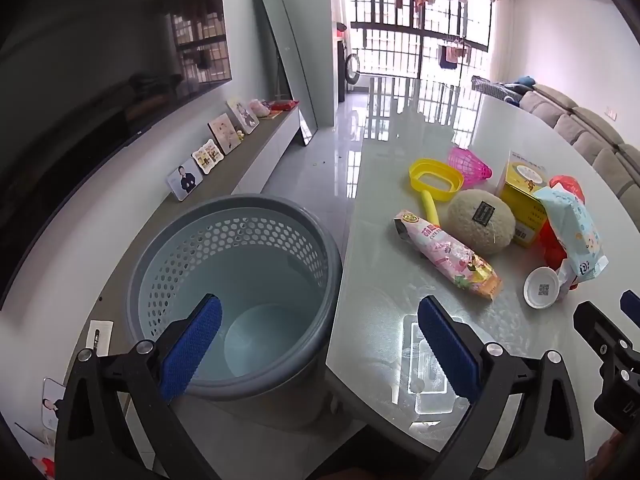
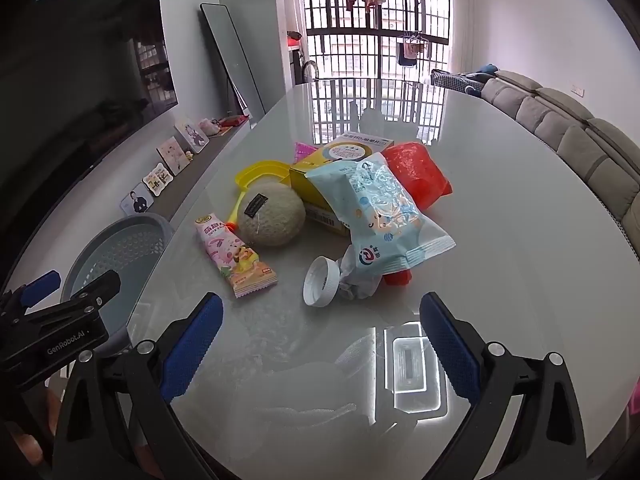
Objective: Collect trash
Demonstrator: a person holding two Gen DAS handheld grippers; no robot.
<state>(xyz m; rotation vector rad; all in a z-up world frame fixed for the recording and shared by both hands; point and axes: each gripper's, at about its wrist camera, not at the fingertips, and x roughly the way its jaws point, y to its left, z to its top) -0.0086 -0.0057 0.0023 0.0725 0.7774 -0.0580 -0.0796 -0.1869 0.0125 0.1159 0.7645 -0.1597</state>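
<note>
A grey perforated bin (image 1: 236, 300) stands on the floor beside the table's left edge, with nothing visible inside it; its rim (image 2: 120, 240) shows in the right wrist view. My left gripper (image 1: 320, 340) hangs open over the bin's right rim and the table corner. My right gripper (image 2: 320, 336) is open above the glossy table (image 2: 500, 260), short of the pile. The pile holds a pink snack wrapper (image 2: 236, 258), a white cap (image 2: 320, 280), a pale blue wipes pack (image 2: 384, 216), a red plastic bag (image 2: 416, 172), a yellow box (image 2: 320, 176) and a beige ball (image 2: 272, 214).
A yellow toy scoop (image 1: 434, 178) and a pink mesh basket (image 1: 468, 162) lie behind the pile. A TV and a low shelf with framed pictures (image 1: 216, 140) line the left wall. A grey sofa (image 2: 580, 140) runs along the table's right side. A mirror (image 1: 286, 64) leans on the wall.
</note>
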